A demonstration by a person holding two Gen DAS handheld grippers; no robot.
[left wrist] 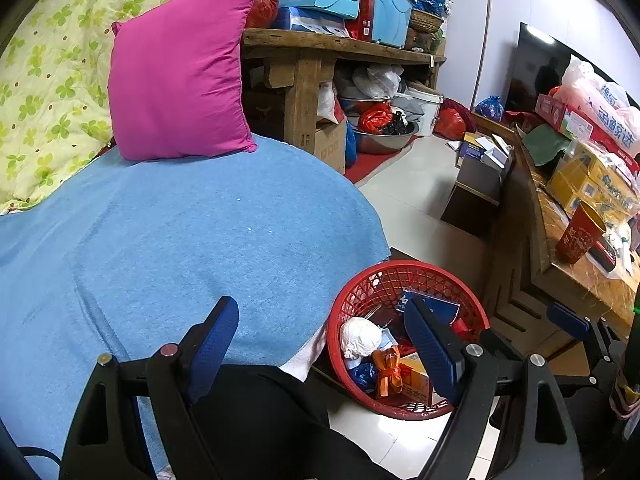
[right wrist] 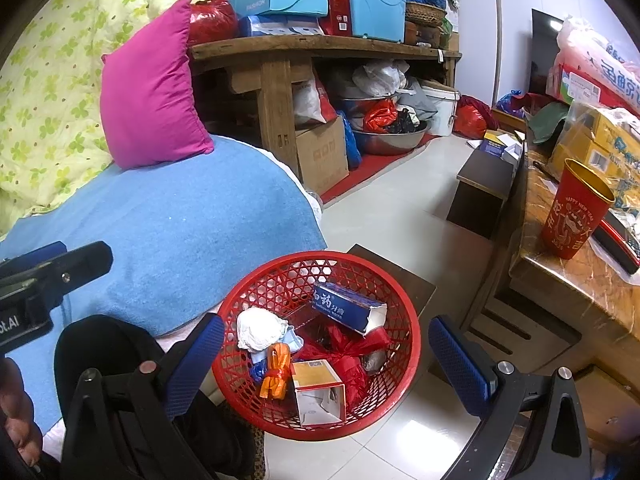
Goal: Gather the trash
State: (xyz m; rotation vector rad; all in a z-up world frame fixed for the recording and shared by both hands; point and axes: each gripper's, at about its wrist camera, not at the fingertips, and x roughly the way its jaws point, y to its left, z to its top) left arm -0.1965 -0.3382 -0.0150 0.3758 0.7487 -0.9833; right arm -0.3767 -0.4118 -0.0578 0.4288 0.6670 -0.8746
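Note:
A red mesh basket (right wrist: 404,364) stands on the floor beside the bed; it also shows in the left wrist view (left wrist: 352,292). It holds a white paper wad (right wrist: 258,328), an orange wrapper (right wrist: 276,370), a blue box (right wrist: 346,306), a small open carton (right wrist: 318,394) and red plastic (right wrist: 352,356). My right gripper (right wrist: 326,354) is open and empty, hovering over the basket. My left gripper (left wrist: 320,340) is open and empty, above the edge of the blue bedspread (left wrist: 180,240), with its right finger over the basket.
A magenta pillow (left wrist: 180,72) leans on a green-patterned quilt (left wrist: 48,80). A wooden bench (left wrist: 320,46) stacked with boxes stands behind. At right, a cluttered wooden cabinet (right wrist: 568,280) carries a red cup (right wrist: 572,212). Pale tiled floor (right wrist: 400,200) lies between.

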